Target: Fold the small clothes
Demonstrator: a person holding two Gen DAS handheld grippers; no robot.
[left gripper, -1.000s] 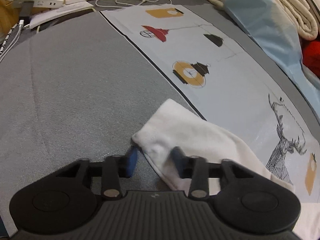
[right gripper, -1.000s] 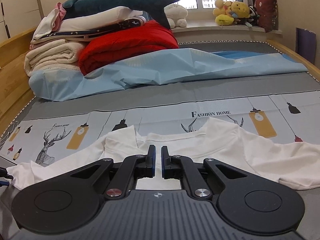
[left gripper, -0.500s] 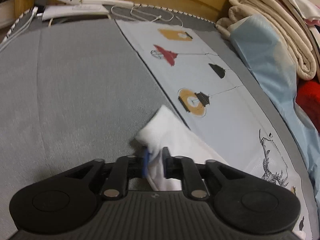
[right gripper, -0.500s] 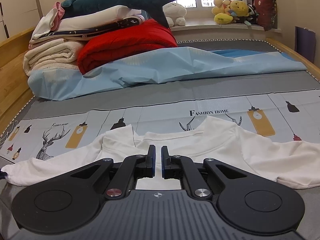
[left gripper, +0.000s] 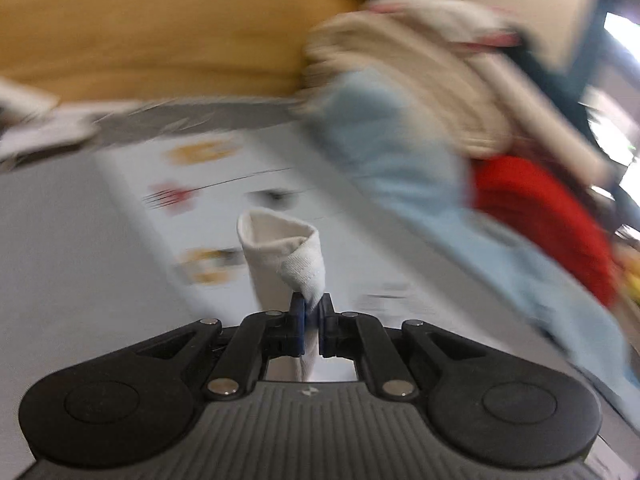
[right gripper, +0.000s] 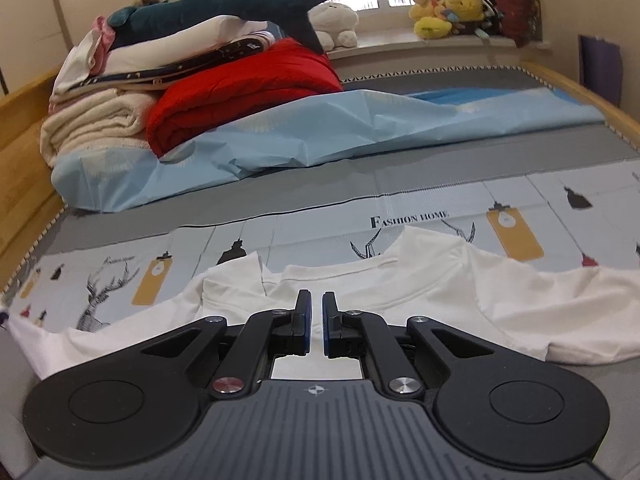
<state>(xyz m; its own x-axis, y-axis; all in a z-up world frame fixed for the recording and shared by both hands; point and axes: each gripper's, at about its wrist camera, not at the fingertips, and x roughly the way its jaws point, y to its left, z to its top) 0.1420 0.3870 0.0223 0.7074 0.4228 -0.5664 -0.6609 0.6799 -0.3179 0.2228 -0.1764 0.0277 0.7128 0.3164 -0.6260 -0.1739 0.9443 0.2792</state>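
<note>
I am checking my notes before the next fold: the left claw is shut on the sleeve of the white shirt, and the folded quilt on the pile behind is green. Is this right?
Not fully. The folded quilt is red, not green, as the right wrist view shows. The rest holds: the left claw is shut on the sleeve of the white shirt.

Black grippers (right gripper: pixel 315 314), blue-padded jaws, silver screws

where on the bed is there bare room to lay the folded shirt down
A bare strip of grey mattress runs between the printed mat and the crumpled blue sheet. The mat's left end beside the white shirt is partly free. The far left corner is crowded with stacked blankets and a red quilt.
</note>
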